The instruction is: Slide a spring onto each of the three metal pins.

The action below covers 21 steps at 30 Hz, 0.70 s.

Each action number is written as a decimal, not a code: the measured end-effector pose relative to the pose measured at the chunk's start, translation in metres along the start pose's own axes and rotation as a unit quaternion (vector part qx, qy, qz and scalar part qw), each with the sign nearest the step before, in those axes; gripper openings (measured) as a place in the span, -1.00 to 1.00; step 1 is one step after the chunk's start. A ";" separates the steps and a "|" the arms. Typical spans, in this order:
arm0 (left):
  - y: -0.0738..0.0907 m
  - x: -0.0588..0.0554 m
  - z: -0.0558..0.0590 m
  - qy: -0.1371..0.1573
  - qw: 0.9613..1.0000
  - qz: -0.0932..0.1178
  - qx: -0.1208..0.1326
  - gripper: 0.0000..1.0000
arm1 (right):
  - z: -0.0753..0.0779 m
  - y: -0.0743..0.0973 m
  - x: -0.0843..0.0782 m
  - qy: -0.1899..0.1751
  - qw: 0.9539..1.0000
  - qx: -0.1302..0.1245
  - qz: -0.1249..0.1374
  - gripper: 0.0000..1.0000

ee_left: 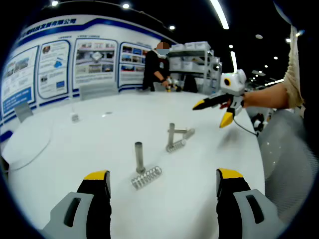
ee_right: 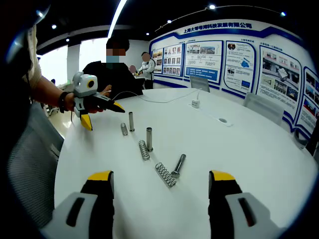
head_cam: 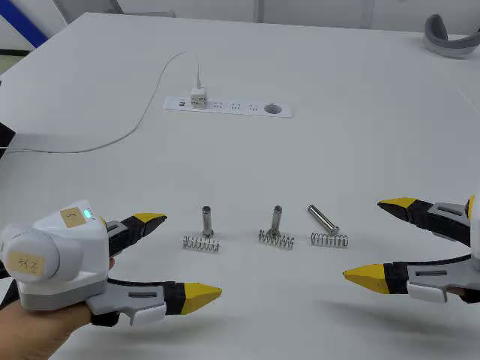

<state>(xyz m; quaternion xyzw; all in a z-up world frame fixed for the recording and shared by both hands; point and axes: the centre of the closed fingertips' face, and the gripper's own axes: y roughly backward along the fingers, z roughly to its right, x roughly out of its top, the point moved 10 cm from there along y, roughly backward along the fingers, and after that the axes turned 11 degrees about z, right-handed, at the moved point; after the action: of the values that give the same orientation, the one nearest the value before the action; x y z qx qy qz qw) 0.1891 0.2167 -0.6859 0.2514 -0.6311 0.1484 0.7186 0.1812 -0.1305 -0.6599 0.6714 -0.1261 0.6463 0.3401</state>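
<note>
Three metal pins sit in a row on the white table: the left pin (head_cam: pixel 207 220) and middle pin (head_cam: pixel 276 220) stand upright, the right pin (head_cam: pixel 323 220) lies on its side. A spring lies in front of each: left spring (head_cam: pixel 201 243), middle spring (head_cam: pixel 276 239), right spring (head_cam: pixel 330 240). My left gripper (head_cam: pixel 184 255) is open at the near left, short of the left pin (ee_left: pixel 139 157) and spring (ee_left: pixel 147 178). My right gripper (head_cam: pixel 379 240) is open at the near right, short of the lying pin (ee_right: pixel 178 165) and its spring (ee_right: pixel 164 175). Nothing is between either pair of jaws.
A white power strip (head_cam: pixel 228 107) with a plugged charger and cable lies farther back on the table. A grey headset (head_cam: pixel 450 39) rests at the far right corner. People stand beyond the table in the gripper views. Chairs surround the table.
</note>
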 end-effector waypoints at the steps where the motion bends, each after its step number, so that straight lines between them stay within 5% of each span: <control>1: 0.000 0.000 0.000 0.000 1.000 0.000 0.000 0.78 | 0.000 0.000 0.000 0.000 1.000 -0.001 -0.001 0.58; 21: -0.001 0.000 -0.001 0.010 1.000 0.008 0.008 0.76 | 0.005 -0.003 0.002 0.000 1.000 -0.008 -0.012 0.54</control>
<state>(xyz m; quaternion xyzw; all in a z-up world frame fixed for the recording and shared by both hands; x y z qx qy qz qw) 0.1904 0.2161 -0.6866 0.2506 -0.6244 0.1615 0.7220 0.1870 -0.1313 -0.6585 0.6699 -0.1232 0.6414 0.3532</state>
